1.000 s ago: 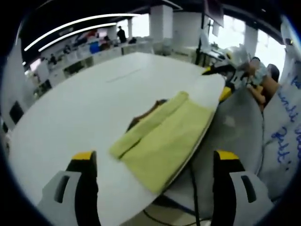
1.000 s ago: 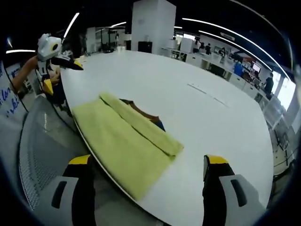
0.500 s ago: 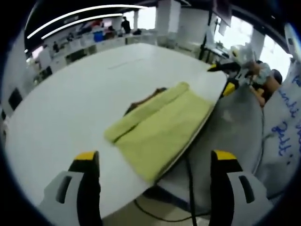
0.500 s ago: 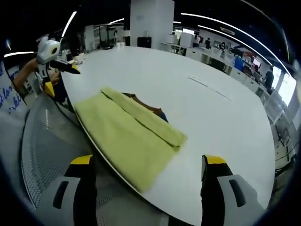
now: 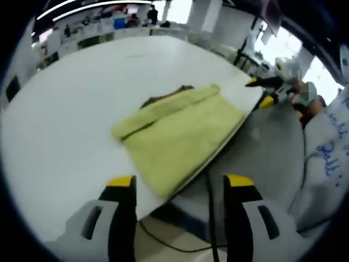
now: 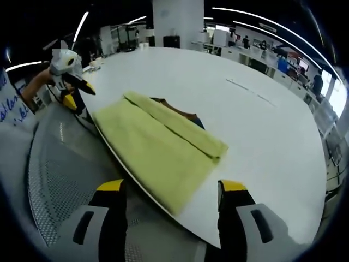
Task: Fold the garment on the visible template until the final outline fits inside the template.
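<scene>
- Left gripper view: the left gripper (image 5: pixel 180 188), 2 grey jaws with yellow-capped black tips, stands with a clear gap between the jaws and nothing held between them.
- The folded yellow-green cloth garment (image 5: pixel 177 131) lies flat on the large white round-edged table (image 5: pixel 65 120), right at the table's near edge, with 1 corner reaching just over that edge.
- A rolled fold runs along the garment's far side; a small dark brown strip (image 5: pixel 163 95) shows from under that fold. Whether it is a template cannot be told.
- The jaw tips are near the garment's overhanging corner, not touching it.
- A black cable (image 5: pixel 210 213) hangs below the table edge, between the jaws.
- Beyond the garment's far end, the right gripper (image 5: pixel 270 87) shows small and blurred.
- Right gripper view: the right gripper (image 6: pixel 172 191) likewise has its 2 jaws parted, holding nothing.
- The garment (image 6: pixel 158 144) lies along the table (image 6: pixel 262 136) edge, fold on the inward side.
- A grey mesh chair back (image 6: pixel 54 174) stands just off the table edge beside the garment.
- The left gripper (image 6: pixel 73 82) appears past the garment's far end, held in a hand.
</scene>
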Demonstrator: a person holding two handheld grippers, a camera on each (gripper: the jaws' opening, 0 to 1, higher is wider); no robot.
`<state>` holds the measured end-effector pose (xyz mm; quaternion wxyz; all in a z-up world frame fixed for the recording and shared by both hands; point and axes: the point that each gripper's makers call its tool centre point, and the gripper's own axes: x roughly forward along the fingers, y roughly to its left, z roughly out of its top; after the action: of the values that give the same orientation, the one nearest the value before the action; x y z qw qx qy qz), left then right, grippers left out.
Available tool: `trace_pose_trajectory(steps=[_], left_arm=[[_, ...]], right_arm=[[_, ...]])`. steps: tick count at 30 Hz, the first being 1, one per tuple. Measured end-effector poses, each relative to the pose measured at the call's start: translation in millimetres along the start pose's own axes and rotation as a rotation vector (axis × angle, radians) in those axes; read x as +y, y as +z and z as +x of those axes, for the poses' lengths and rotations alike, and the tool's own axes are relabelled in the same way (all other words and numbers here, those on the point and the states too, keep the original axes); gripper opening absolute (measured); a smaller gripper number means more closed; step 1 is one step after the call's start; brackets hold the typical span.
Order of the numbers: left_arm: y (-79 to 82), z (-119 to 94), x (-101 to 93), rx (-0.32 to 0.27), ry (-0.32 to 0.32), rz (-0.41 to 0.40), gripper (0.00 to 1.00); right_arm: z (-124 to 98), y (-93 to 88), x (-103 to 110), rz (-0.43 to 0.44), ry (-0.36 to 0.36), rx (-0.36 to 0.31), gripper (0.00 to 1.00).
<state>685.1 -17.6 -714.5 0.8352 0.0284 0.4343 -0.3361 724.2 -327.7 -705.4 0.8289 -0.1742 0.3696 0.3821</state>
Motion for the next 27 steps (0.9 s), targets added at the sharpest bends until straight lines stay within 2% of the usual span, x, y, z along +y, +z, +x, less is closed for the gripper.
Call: trace_pose_trajectory(steps=[2,7,12,14,16,17,21,27], left_arm=[[-4.3,3.3,6.1,-0.008,0.007,-0.042,0.54],[-15.9,8.9,13.6,0.004,0.007,-0.086,0.49],[-26.7,14.7,14.7,0.006,-0.021,-0.128,0.42],[-32.8,18.3,15.9,0.014,-0.023,-0.137,0.34],[-38.5,21.2,18.0,0.019,-0.011,-0.140,0.33],[-37.5,21.1,20.6,0.004,0.002,-0.165,0.34],[-38.4,21.4,18.9,0.006,-0.002,-0.169,0.31],[-38.6,25.8,16.2,0.008,-0.009,-0.190,0.28]], right_arm=[[2.4,-3.3,-0.4,0.011,0.003,0.012,0.65],[5.7,-9.4,-1.6,0.024,0.008,0.025,0.53],[8.5,-20.2,1.8,0.039,0.034,0.052,0.50],[9.8,-26.3,2.7,0.043,0.043,0.071,0.49],[10.4,-30.8,2.0,0.045,0.042,0.085,0.46],[10.5,-32.6,-0.1,0.045,0.035,0.092,0.44],[12.5,-35.5,-2.7,0.053,0.036,0.110,0.36],[15.6,-42.8,-3.4,0.056,0.057,0.138,0.30]])
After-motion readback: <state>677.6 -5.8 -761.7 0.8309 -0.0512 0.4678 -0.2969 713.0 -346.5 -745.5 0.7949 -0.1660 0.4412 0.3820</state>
